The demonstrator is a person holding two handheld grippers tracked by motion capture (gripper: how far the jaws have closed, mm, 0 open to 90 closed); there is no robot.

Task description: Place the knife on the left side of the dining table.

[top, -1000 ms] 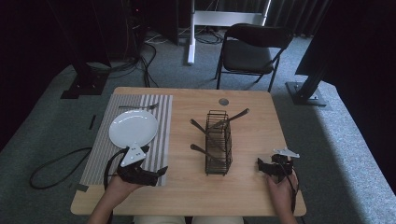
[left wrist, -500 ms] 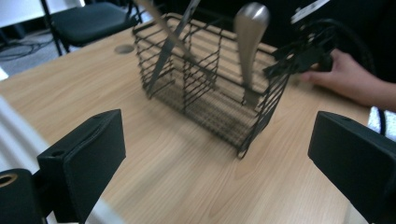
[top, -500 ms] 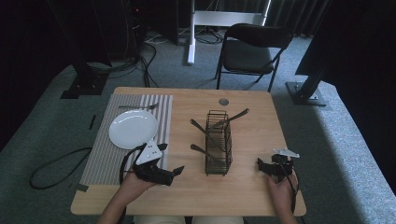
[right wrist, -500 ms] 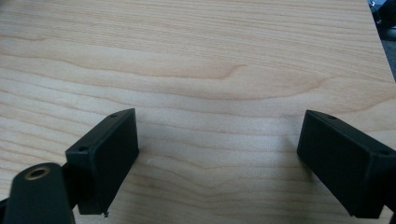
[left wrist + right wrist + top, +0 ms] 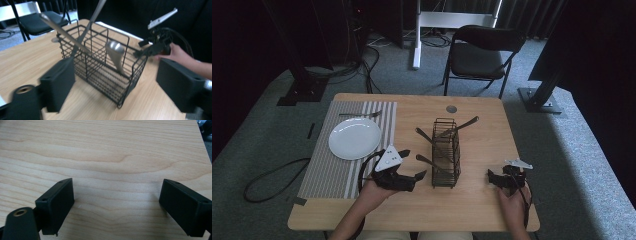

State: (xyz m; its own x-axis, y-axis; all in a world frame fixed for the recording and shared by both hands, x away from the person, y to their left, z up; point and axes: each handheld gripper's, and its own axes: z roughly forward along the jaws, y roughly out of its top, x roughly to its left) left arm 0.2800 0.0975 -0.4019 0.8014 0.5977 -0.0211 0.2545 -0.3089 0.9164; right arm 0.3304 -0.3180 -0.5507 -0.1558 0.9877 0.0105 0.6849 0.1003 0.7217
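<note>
**Left tool nears the wire basket, right tool idle on the worktop**

While the right tool rests low over bare wood, well off to the right of the wire basket, the left tool sits just to the basket's left, pointed at its near end. Its jaws have just been closing partway, yet they stand apart with nothing between the pads; in the left gripper view the basket lies beyond the two black jaws, not inside them. The right tool is open too, its jaws spread wide above plain wood grain in the right gripper view, gripping nothing.

The basket stands upright near the middle of the worktop. Metal utensils lean out of it: one handle slants over the basket's far right corner, another pokes out of its left side, and a third sticks out lower on the same side, closest to the left tool. In the left gripper view a spoon handle rests against the basket's near wall.

Farther left of the basket lies a striped placemat with a white plate on it, and a fork beyond the plate.
</note>
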